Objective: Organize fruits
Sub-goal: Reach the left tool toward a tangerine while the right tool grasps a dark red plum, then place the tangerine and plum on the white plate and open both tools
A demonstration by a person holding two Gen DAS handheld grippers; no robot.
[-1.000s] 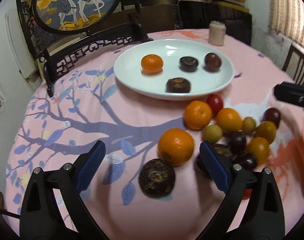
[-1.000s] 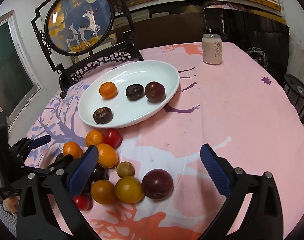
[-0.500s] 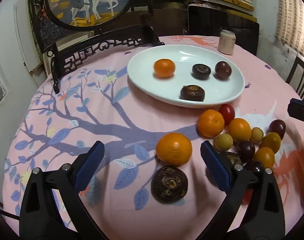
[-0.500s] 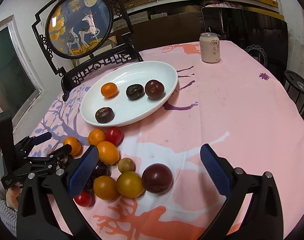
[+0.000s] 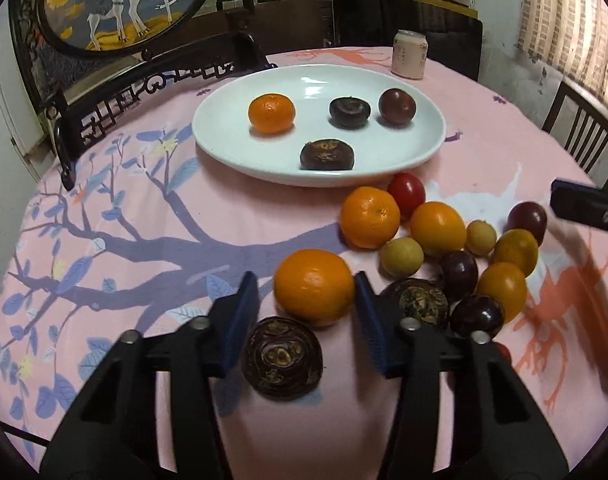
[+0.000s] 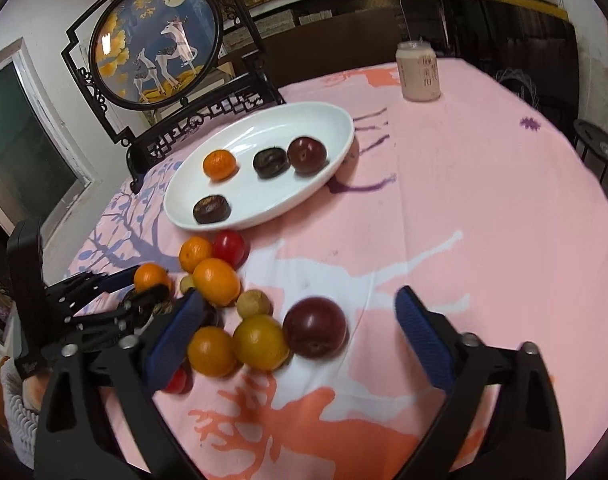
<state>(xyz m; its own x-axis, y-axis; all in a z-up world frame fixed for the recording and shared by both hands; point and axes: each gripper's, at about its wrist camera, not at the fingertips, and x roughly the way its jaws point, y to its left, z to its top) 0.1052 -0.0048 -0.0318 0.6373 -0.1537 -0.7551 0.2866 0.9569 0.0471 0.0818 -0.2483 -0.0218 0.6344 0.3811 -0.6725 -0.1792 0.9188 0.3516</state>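
Both wrist views low over table, facing white plate; shared: fruit pile, can.

Only the can carried any writing: a column of dark characters down its pale side, too small and blurred to read. It stood far ahead of both tongs, beyond the plate. Nothing else bore legible text, numbers or signs.

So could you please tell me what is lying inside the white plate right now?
The white plate holds four fruits: one mandarin, a dark plum, and two dark, flattened fruits. Nothing covers them; only the plate surface beneath each is hidden.
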